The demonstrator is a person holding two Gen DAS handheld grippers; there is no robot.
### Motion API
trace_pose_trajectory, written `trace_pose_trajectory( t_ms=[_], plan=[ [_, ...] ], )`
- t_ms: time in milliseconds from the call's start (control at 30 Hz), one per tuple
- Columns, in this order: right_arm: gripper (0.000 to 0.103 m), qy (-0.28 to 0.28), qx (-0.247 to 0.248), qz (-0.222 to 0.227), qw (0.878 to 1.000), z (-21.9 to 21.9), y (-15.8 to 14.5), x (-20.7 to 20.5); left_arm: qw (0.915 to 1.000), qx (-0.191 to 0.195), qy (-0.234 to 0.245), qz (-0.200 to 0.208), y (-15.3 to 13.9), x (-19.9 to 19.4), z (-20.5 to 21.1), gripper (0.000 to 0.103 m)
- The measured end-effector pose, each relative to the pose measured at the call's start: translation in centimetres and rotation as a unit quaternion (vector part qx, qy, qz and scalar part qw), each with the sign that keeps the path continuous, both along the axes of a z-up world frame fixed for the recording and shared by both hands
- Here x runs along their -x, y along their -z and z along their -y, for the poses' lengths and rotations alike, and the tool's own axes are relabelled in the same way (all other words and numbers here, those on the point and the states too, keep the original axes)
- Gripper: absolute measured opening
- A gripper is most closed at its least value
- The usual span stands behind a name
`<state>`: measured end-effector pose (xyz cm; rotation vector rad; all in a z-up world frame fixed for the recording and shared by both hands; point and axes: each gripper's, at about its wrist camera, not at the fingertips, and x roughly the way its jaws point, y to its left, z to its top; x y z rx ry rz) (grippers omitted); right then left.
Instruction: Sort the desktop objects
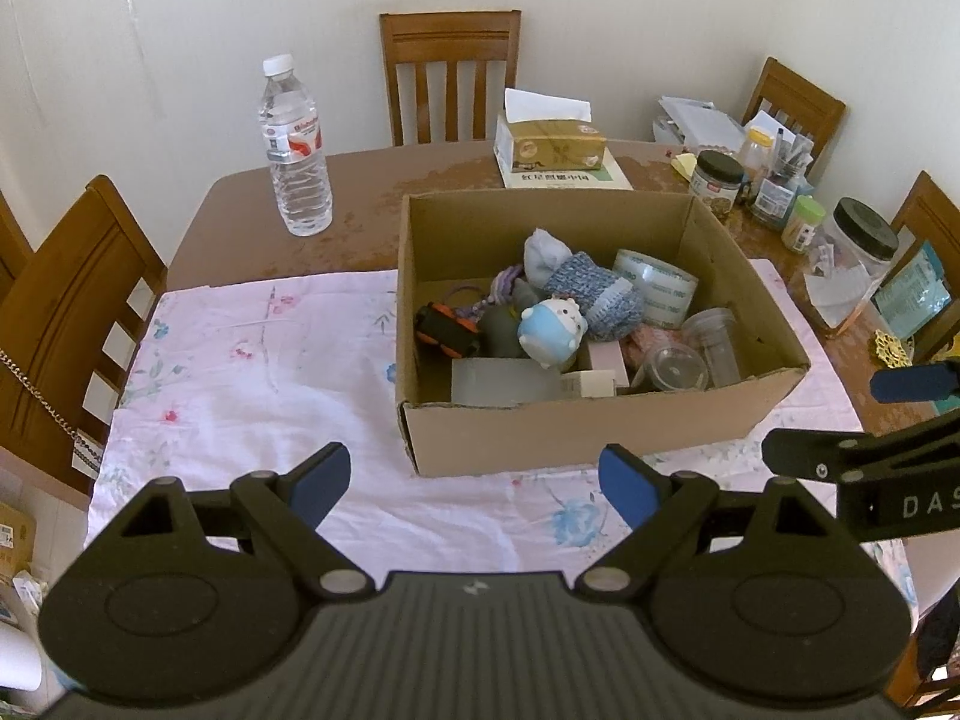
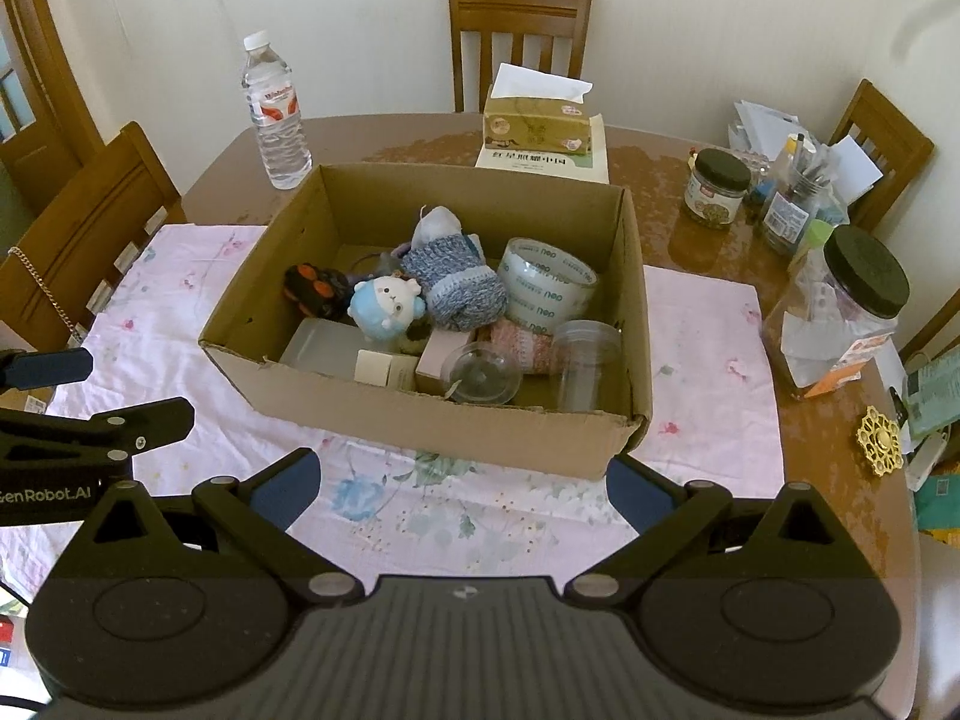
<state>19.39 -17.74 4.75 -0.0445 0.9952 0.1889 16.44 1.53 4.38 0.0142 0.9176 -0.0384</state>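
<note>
A brown tabletop (image 1: 240, 210) bears a pink floral cloth (image 1: 252, 372) over its near part. A clear water bottle (image 1: 294, 144) with a white cap stands upright on the bare surface beyond the cloth, at far left. A yellow tissue box (image 1: 555, 144), one tissue protruding, rests on a white-and-green book (image 1: 606, 177) at the far edge. At far right stand a dark-lidded jar (image 2: 714, 192), a larger dark-lidded clear jar (image 2: 840, 312), a container of pens (image 2: 792, 192) and loose papers (image 1: 702, 117). A gold ornament (image 2: 879, 441) lies near the right edge. Wooden chairs (image 1: 450, 75) surround the tabletop before a white wall (image 1: 630, 12).
</note>
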Motion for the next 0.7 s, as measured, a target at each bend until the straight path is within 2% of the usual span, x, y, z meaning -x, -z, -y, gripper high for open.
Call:
trace_pose_trajectory(
  t_ms=[700],
  plan=[
    [0.103,0.001,-0.004,0.000,1.000,0.0,-0.3,1.1,1.0000,0.003,0.002,0.001,-0.3,0.6,0.1,0.090]
  ],
)
